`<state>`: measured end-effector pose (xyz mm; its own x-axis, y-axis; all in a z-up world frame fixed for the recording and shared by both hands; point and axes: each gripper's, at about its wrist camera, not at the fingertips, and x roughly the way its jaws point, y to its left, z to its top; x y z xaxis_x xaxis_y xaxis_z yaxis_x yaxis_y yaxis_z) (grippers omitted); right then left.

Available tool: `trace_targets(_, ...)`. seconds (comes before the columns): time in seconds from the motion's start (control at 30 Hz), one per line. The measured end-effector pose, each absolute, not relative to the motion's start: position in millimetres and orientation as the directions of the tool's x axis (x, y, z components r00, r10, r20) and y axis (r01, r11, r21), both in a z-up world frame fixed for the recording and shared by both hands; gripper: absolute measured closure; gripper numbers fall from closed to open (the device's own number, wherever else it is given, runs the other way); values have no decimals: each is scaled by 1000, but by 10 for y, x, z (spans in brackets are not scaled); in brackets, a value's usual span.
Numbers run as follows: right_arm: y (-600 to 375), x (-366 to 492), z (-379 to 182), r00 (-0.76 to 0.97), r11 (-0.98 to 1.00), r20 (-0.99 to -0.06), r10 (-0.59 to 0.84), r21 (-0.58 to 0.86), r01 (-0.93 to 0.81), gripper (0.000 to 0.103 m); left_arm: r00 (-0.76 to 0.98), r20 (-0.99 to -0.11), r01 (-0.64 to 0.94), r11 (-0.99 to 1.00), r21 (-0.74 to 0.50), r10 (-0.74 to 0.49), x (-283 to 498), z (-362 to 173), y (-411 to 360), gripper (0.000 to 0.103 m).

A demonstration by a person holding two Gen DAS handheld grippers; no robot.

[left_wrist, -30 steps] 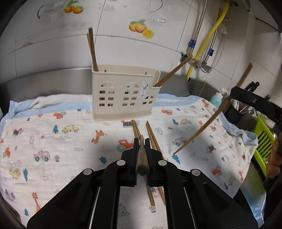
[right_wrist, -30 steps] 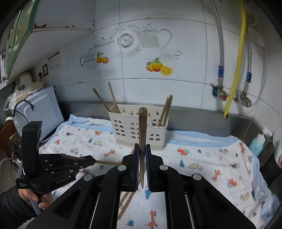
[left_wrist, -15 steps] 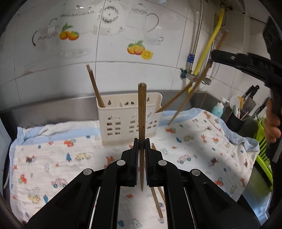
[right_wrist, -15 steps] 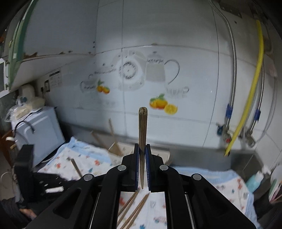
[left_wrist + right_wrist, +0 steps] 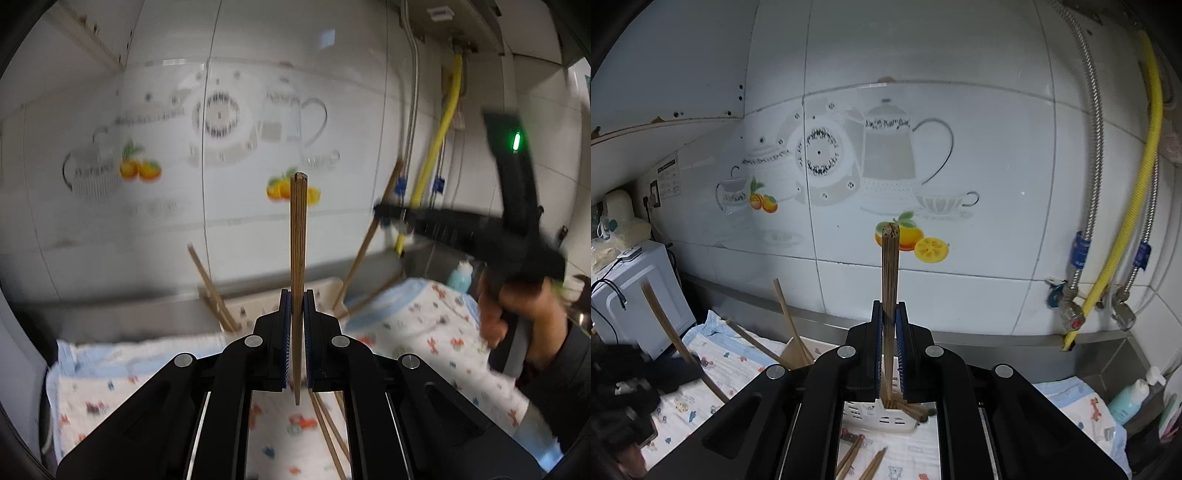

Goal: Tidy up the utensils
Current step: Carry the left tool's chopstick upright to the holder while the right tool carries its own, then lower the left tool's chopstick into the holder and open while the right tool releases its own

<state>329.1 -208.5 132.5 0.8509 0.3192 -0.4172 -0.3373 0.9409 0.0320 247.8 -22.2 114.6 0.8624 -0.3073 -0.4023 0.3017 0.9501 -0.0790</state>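
Chopsticks, brown wooden, stiff, light and slippery, stand clamped mid-shaft: one point(image 5: 297, 258) in the left gripper point(image 5: 295, 314), one point(image 5: 889, 295) in the right gripper point(image 5: 889, 332) above the cream slotted plastic holder point(image 5: 879, 417).

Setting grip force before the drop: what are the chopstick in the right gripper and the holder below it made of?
The chopstick looks like bamboo or wood: brown, matte, lengthwise grain and a fibrous cut end. The utensil holder looks like cream moulded plastic, smooth, with cut-out slots. Right gripper clamps the stick upright.
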Motion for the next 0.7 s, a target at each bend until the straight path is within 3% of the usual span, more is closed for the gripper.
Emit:
trace_targets(0.33,-2018,3506,945,817,940,-487,310,25,-341,96,918,-317,244,970,-20,-237,2882,1530,-280,98)
trace_targets(0.7,-2028,3544,785,803,935,-508,312,14,-355,96,929,-334,162,987,-20,-159,3319,1348,-280,98)
